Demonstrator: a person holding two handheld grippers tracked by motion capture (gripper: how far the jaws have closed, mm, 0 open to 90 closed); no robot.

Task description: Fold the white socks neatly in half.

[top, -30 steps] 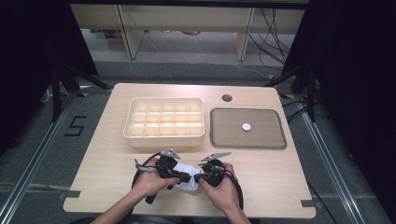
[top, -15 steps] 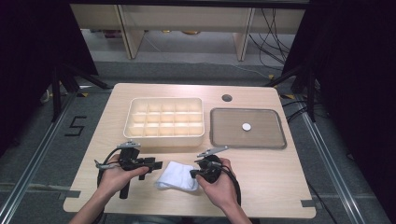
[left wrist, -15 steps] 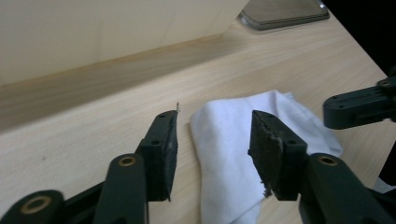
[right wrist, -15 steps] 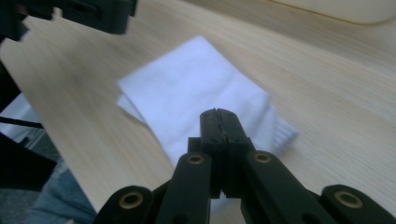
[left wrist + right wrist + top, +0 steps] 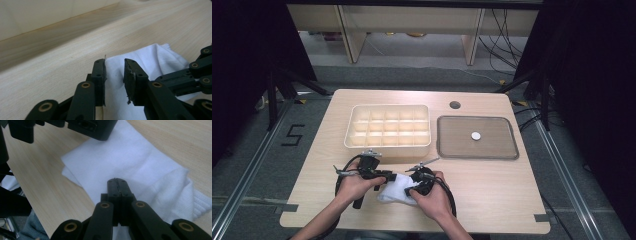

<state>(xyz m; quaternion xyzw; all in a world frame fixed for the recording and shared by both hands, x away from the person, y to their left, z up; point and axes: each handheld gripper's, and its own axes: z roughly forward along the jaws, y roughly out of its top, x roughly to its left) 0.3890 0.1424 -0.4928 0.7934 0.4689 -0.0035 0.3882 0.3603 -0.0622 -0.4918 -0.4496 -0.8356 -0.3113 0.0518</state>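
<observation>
The white cloth point(image 5: 398, 189) lies crumpled on the wooden surface point(image 5: 492, 195) near its front edge, and everything else is placed from it here. Both hand-held grippers are at the cloth. The left hand-held gripper point(image 5: 382, 175) sits at the cloth's left end; in the left gripper view its jaws stand a narrow gap apart with the cloth's edge point(image 5: 140, 60) between and beyond them, the pads not pressing on it, and they have just been closing in from a wider spread. The right hand-held gripper point(image 5: 414, 189) rests on the cloth's right part; in the right gripper view its jaws are closed fully together over the cloth point(image 5: 130, 160). Whether a fold of the fabric is pinched between them cannot be told. The person's left hand point(image 5: 354, 182) and right hand point(image 5: 432, 200) grip the two tools on either side of the cloth, and black cables loop out from each.

Just behind the cloth stands a cream compartment tray point(image 5: 388, 127), divided into rows of small square cells; its front wall is the nearest thing beyond the left hand-held gripper. Behind the cloth and to the right lies a flat grey tray point(image 5: 502, 150) with a small white round disc point(image 5: 475, 135) on it. Farther back still from the cloth, a dark round hole point(image 5: 455, 105) sits in the surface.

Beyond the surface's left edge, well to the left of the cloth, the floor bears a black marking that reads "5" point(image 5: 293, 135).
</observation>
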